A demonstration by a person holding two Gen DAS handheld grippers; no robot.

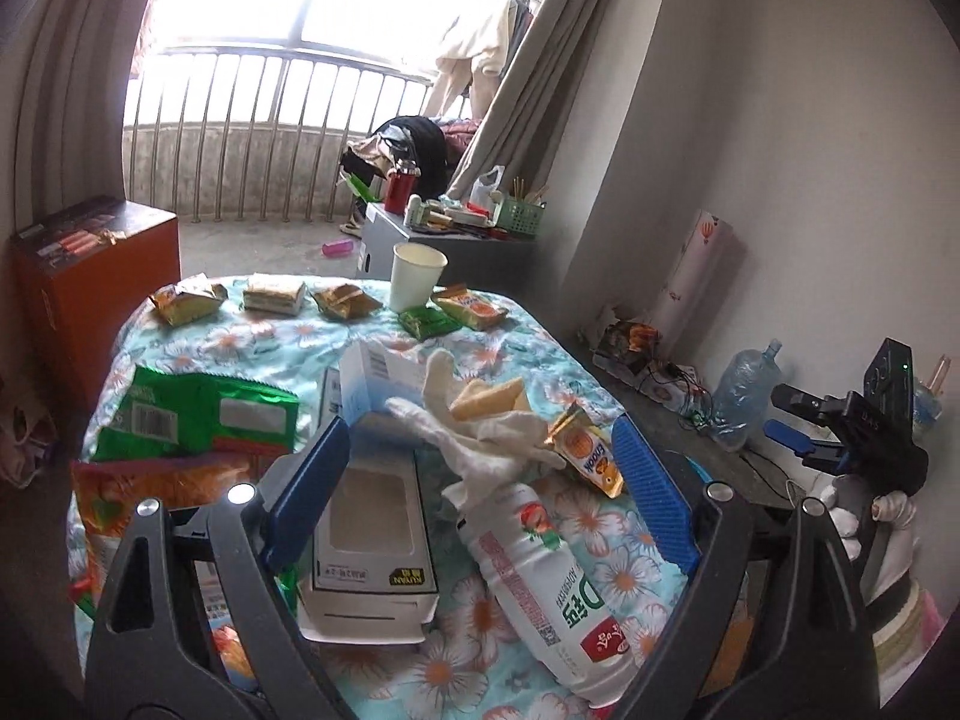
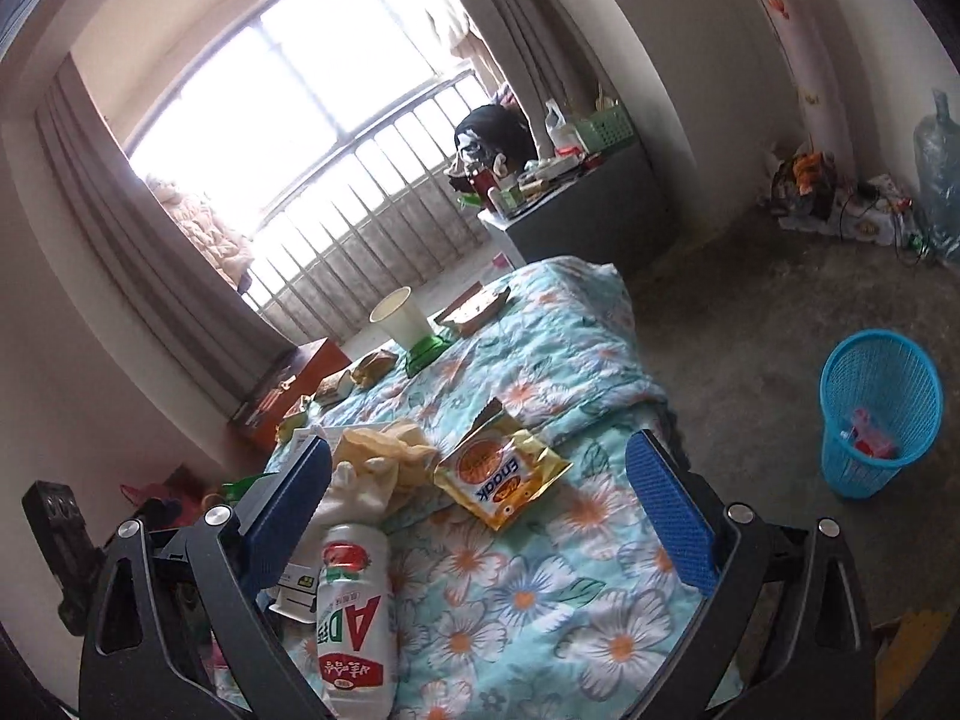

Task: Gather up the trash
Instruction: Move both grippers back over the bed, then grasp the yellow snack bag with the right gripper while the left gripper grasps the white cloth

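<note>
Two pairs of blue-padded fingers stand spread wide with nothing pressed between them. The left gripper [image 1: 480, 492] hangs over the near end of the table [image 1: 528, 330], which wears a floral cloth. Between its fingers [image 1: 309, 480] lie an open white carton [image 1: 372, 546], a white glove [image 1: 474, 426] draped over a blue-and-white box [image 1: 375, 375], and a white drink bottle [image 1: 540, 588] on its side; none touches the pads. A small yellow snack wrapper [image 1: 591, 456] lies just beside the right-hand pad. To the left sit a green foil bag [image 1: 198, 420] and an orange bag [image 1: 156, 492].

The right gripper [image 2: 480, 516] is likewise released, its fingers [image 2: 672, 516] framing the same yellow snack wrapper [image 2: 501, 474] and bare cloth, with the drink bottle [image 2: 354, 612] against its left pad and the glove [image 2: 360, 480] beyond.

Farther out, a paper cup [image 1: 414, 276] stands at the table's far edge amid a row of small wrappers [image 1: 186, 303]. A blue mesh bin [image 2: 876, 408] stands on the floor to the right, well apart from the table, with some red and pink scraps inside.
</note>
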